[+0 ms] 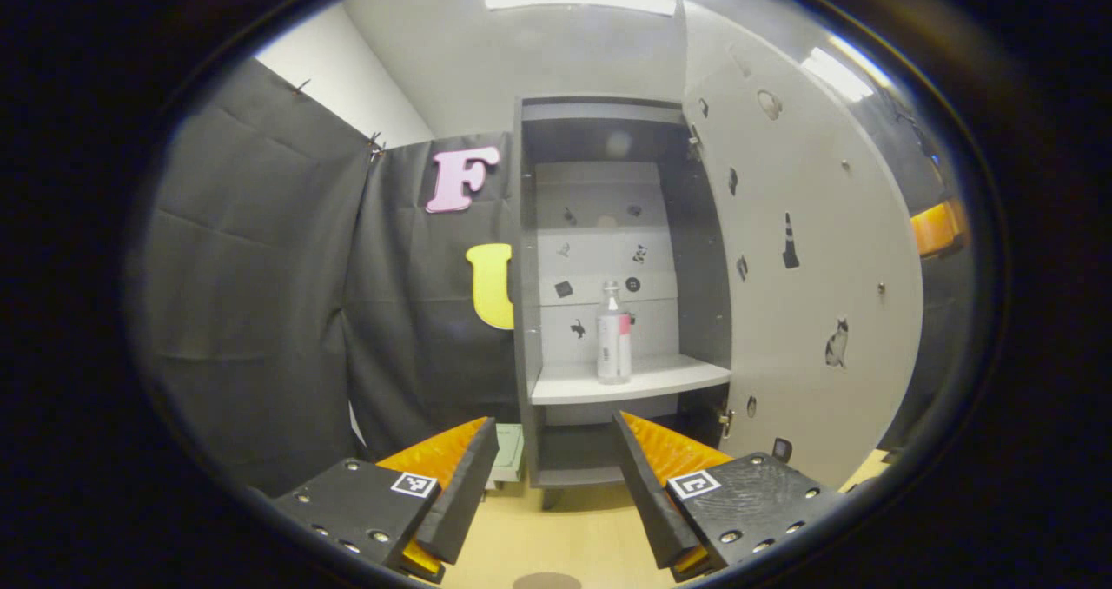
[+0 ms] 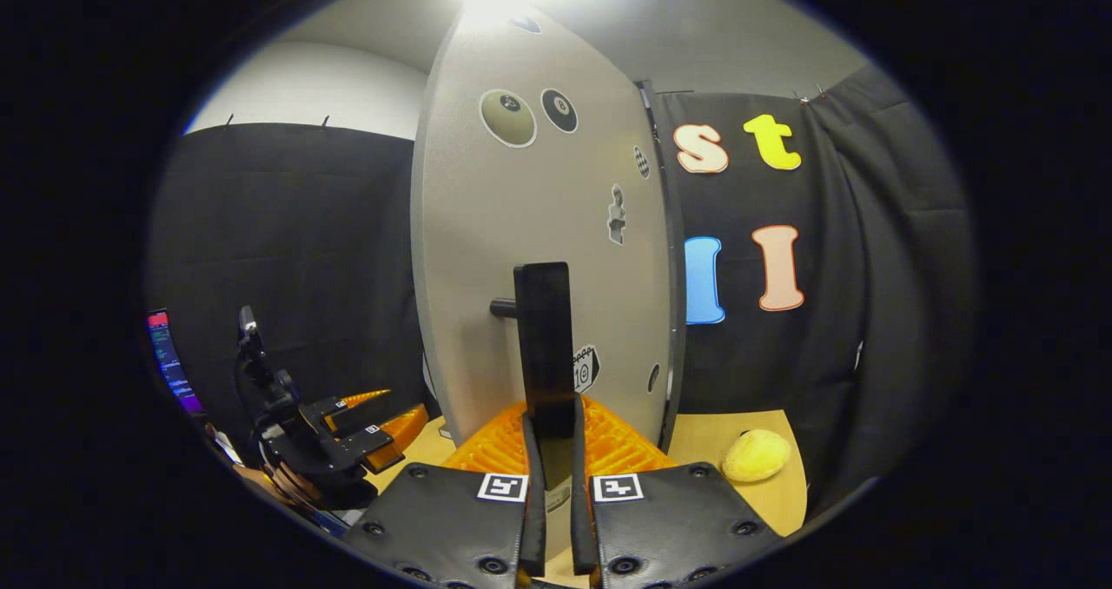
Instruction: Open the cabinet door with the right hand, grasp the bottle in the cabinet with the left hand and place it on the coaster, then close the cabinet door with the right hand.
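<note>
Left claw (image 1: 556, 476) sits low in the left gripper view, fingers spread wide apart, nothing between them, over the pale wooden desk (image 1: 573, 537). Clear gap of desk runs between the fingers toward the tall grey cabinet (image 1: 526, 311). Cabinet stands open; its pale grey door with small stickers (image 1: 808, 268) is swung out to the right side of that view, free edge well clear of the opening. One clear bottle with a white and pink label (image 1: 613, 337) stands upright on the white cabinet shelf (image 1: 625, 380), near the middle, open room on both sides and in front, back from the shelf's front edge. A dark lower compartment lies under that shelf. A round dark coaster edge (image 1: 546, 580) peeks at the bottom of the view on the desk, mostly cut off.

In the right gripper view the right claw (image 2: 556, 450) has fingers drawn close together, clamped on the black upright bar handle (image 2: 543, 346) of the door (image 2: 539, 224). Door face rises straight ahead, its hinged edge toward the right. One yellow soft lump (image 2: 756, 454) lies on the desk (image 2: 738, 493) right of the door's lower edge, apart from it. The other claw (image 2: 360, 424) shows far left, fingers apart.

Count: two claws, one bottle, one door, one handle.
</note>
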The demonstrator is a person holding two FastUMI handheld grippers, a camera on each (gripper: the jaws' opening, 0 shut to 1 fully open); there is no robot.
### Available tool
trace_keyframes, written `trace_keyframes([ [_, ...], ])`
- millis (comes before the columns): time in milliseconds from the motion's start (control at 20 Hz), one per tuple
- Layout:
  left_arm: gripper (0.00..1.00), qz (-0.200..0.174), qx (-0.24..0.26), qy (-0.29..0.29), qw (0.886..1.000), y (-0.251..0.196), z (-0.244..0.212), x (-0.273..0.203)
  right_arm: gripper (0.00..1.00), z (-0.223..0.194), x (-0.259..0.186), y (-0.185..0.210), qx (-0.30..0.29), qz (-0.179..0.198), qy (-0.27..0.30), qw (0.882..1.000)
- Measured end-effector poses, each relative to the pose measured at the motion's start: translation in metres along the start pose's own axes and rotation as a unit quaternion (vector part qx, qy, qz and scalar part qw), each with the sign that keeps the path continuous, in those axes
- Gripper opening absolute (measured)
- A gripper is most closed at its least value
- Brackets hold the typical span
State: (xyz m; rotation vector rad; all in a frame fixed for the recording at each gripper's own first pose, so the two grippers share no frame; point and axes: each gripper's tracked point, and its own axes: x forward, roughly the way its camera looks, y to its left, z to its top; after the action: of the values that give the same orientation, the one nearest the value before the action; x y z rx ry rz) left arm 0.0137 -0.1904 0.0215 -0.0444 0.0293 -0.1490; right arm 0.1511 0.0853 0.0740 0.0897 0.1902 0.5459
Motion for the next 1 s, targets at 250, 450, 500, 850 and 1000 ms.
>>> trace_keyframes([
  [250, 0.79, 0.008, 0.014, -0.004, 1.000, -0.031, 0.010, 0.001, 0.13, 0.004, -0.012, -0.035, -0.025, -0.031, -0.018, 0.999],
  [450, 0.79, 0.007, 0.008, -0.005, 1.000, -0.046, 0.025, 0.007, 0.13, 0.003, -0.021, -0.068, -0.044, -0.071, -0.033, 0.996],
  [500, 0.79, 0.005, 0.005, -0.003, 1.000, -0.048, 0.026, 0.011, 0.13, -0.002, -0.023, -0.068, -0.032, -0.068, -0.032, 0.997],
  [850, 0.79, -0.027, 0.016, -0.022, 0.999, -0.068, 0.057, 0.083, 0.14, -0.017, -0.055, -0.074, 0.001, -0.062, -0.038, 0.997],
  [1000, 0.79, -0.055, -0.001, -0.023, 0.998, -0.080, 0.062, 0.132, 0.15, -0.025, -0.082, -0.110, -0.010, -0.141, -0.036, 0.989],
])
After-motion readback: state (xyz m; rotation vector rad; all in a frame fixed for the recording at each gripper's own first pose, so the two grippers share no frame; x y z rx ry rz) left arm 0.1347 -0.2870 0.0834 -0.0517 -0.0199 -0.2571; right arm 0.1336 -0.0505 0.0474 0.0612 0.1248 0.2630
